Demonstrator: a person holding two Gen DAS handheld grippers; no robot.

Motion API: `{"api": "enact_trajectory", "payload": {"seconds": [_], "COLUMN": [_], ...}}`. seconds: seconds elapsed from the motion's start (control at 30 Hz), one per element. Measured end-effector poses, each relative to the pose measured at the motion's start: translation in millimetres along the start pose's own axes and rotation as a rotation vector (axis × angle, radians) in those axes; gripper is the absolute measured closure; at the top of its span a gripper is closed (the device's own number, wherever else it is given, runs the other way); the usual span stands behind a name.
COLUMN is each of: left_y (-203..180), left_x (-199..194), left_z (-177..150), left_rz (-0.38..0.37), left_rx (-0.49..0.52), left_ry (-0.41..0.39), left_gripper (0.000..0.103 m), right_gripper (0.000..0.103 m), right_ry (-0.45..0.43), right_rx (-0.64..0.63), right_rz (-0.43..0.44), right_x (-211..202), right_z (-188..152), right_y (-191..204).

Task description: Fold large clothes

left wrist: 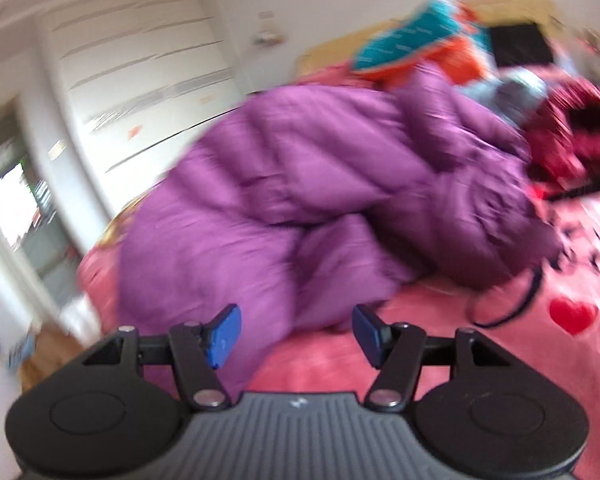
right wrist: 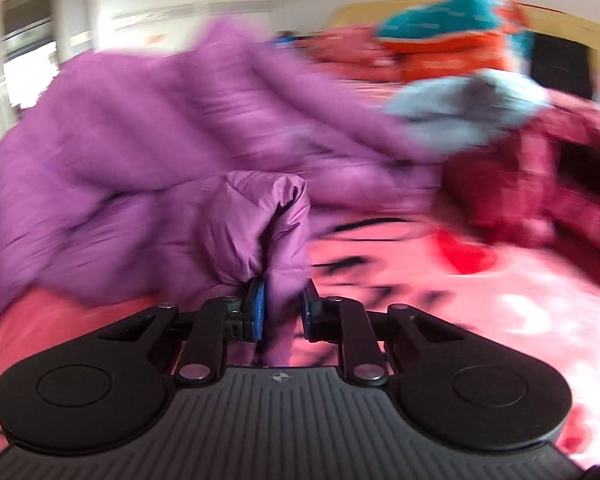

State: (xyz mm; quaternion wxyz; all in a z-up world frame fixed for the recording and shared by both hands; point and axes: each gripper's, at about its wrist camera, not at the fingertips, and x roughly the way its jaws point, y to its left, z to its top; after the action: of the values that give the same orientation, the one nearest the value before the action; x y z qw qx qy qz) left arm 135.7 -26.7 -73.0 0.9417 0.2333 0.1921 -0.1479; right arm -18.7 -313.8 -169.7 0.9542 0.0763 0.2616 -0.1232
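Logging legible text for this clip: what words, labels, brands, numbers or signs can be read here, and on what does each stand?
No text can be read in either view.
Pink bedspread: dark script-like marks beside a red heart, too blurred to read.
Teal and orange garment: pale marks, too blurred to tell if lettering.
Left gripper and right gripper: a small pale emblem on each grey body, no letters.
White wardrobe: small orange marks, unreadable.

left view: taken from the left gripper (left wrist: 296,334), aimed slightly down across a pink bed (left wrist: 500,360), jacket (left wrist: 320,200) seen a little way ahead. right view: taken from the right gripper (right wrist: 284,312), same downward slant, jacket (right wrist: 140,152) met close up. shared by both: jacket, bed, teal-orange pile (left wrist: 412,40) (right wrist: 452,32), wardrobe (left wrist: 140,72). both views blurred.
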Motion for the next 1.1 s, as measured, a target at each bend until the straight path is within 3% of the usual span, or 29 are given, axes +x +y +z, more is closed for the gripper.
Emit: {"api": "enact_trajectory", "payload": {"seconds": [0.13,0.23,0.3,0.33,0.4,0.43,0.47,0.57,0.7,0.87,1.0,1.1], "left_y": [-38.9,-58.0,-59.9,-56.9,-49.0,-44.3,-42.7,-36.3,-32.0,-22.3,5.0,15.7], "left_x": [33.1,65.8,83.8,93.0,108.0,116.8,126.2,147.5,162.7,163.1,156.9,148.3], "left_z": [9.2,15.5,19.3,21.5,23.7,24.4,25.0,25.2,26.6,29.8,35.8,41.3], "left_rz": [-0.045,0.001,0.051,0.068,0.084,0.088,0.092,0.078,0.056,0.029,-0.018,-0.041], "left_rx": [0.141,0.216,0.217,0.195,0.145,0.121,0.103,0.065,0.053,0.031,-0.043,-0.06], "left_ry": [0.023,0.043,0.056,0.065,0.085,0.1,0.115,0.131,0.135,0.136,0.136,0.124], "left_gripper": [0.039,0.038,0.038,0.038,0.038,0.039,0.039,0.04,0.054,0.075,0.086,0.09], "right_gripper": [0.09,0.087,0.081,0.076,0.051,0.027,0.016,0.002,0.0,0.0,0.0,0.0], "right_ry": [0.007,0.013,0.021,0.025,0.029,0.027,0.026,0.04,0.073,0.063,0.05,0.084], "right_rx": [0.174,0.257,0.271,0.262,0.206,0.179,0.155,0.094,0.017,-0.06,-0.041,-0.05], "right_rz": [-0.122,-0.085,-0.004,0.039,0.111,0.144,0.191,0.315,0.49,0.542,0.631,0.627], "right_x": [-2.2,-5.1,-0.6,-0.2,2.3,1.4,1.9,5.5,12.0,24.9,34.4,48.3], "right_z": [5.8,-3.5,-7.2,-6.7,-6.9,-5.7,-6.1,-7.9,-13.2,-17.4,-14.4,-14.1], "right_y": [-88.2,-127.0,-125.3,-123.3,-106.3,-96.5,-86.3,-50.7,4.2,56.6,62.6,58.6]}}
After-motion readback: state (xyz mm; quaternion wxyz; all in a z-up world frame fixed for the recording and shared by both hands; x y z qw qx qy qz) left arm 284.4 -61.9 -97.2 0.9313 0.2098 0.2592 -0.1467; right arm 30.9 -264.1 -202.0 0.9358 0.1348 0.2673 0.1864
